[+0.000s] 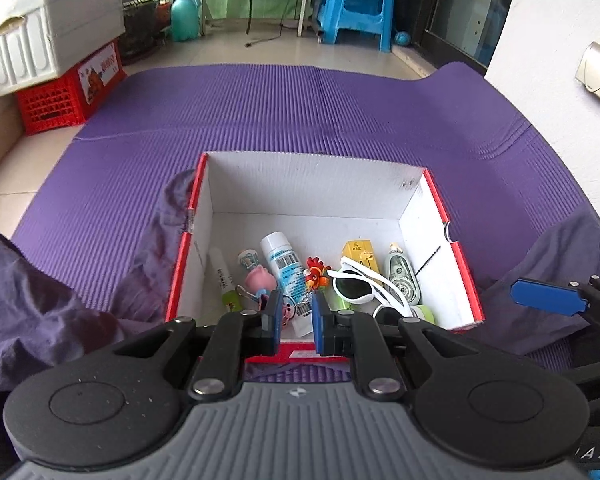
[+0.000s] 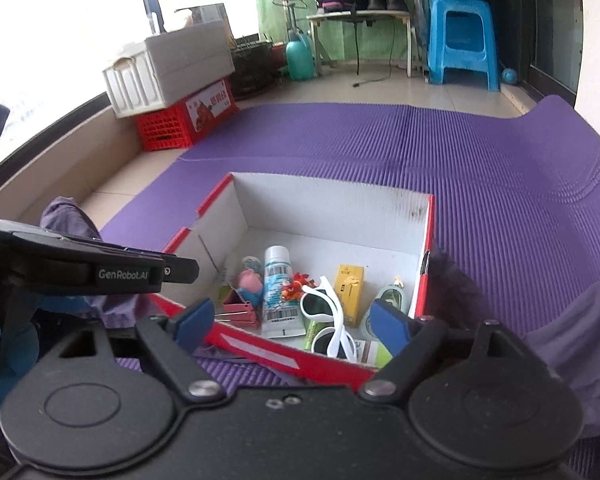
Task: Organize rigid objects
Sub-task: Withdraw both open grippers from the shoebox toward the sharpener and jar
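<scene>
A red box with white inside [image 1: 416,208] [image 2: 426,248] sits on the purple mat. It holds white sunglasses [image 1: 358,286] [image 2: 332,320], a white tube [image 1: 286,268] [image 2: 278,292], a pink pig toy [image 1: 258,280] [image 2: 249,280], a red rooster toy [image 1: 316,274] [image 2: 294,288], a yellow box [image 1: 360,258] [image 2: 350,288], a correction tape [image 1: 400,276] [image 2: 390,298], and pink binder clips [image 2: 240,310]. My left gripper [image 1: 296,320] hovers over the box's near edge, jaws narrowly apart and empty. My right gripper [image 2: 290,322] is open and empty above the box's near edge.
The purple mat [image 1: 300,112] [image 2: 500,168] covers the floor. A red crate [image 1: 64,88] [image 2: 184,124] with a white bin on it stands at the far left. A blue stool [image 1: 356,4] [image 2: 464,40] and a small table stand at the back. Purple cloth [image 1: 40,312] lies by the box.
</scene>
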A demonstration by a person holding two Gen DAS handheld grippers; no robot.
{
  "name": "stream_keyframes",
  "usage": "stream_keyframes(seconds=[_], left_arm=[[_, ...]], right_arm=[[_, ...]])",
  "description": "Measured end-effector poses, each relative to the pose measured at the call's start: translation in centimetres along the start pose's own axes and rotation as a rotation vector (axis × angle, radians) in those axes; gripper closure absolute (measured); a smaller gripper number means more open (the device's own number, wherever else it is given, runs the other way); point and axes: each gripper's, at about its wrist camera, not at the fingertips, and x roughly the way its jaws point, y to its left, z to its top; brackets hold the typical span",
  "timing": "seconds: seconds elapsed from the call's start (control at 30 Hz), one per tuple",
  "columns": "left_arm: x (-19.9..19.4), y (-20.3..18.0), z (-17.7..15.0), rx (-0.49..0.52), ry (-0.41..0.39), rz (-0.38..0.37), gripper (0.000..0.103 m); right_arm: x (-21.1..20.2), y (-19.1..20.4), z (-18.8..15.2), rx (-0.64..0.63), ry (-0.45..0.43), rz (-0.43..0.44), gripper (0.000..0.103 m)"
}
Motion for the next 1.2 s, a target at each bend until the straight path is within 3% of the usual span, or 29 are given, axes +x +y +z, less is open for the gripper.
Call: stream_keyframes(seconds=[0.8,0.87,0.93,0.97,1.17,1.2], left_arm=[[-8.8,0.3,-6.8,-0.039,-0.068,-0.016,0.088],[-9.3,0.4,-7.4,-0.051,-0.078,-0.005,0.078],[-9.8,0.4,-8.2,-0.057,-0.09,0.005,0.045],[-10.0,0.3,-8.6,-0.055,-0.1,0.011,0.038],[-10.7,0.1,-10.2,-0.049,-0.105,0.023,0.034],[-10.7,0.2,-10.4,-0.051,-0.104,0.024,0.03]], right_arm=[[-7.8,4.4,-5.3,-0.028,-0.071,0.103,0.006],[-8.2,4.5,-5.9,-0.023,-0.077,0.108,0.006],[-8.5,4.7,-6.4,-0.022,-0.075,0.116,0.006],[-8.7,4.7,-6.7,-0.022,-0.075,0.116,0.006],[-9.2,5.9,-8.1,-0.06,-0.066,0.12,0.006],[-9.2,6.1,-8.3,-0.063,-0.063,0.122,0.006]])
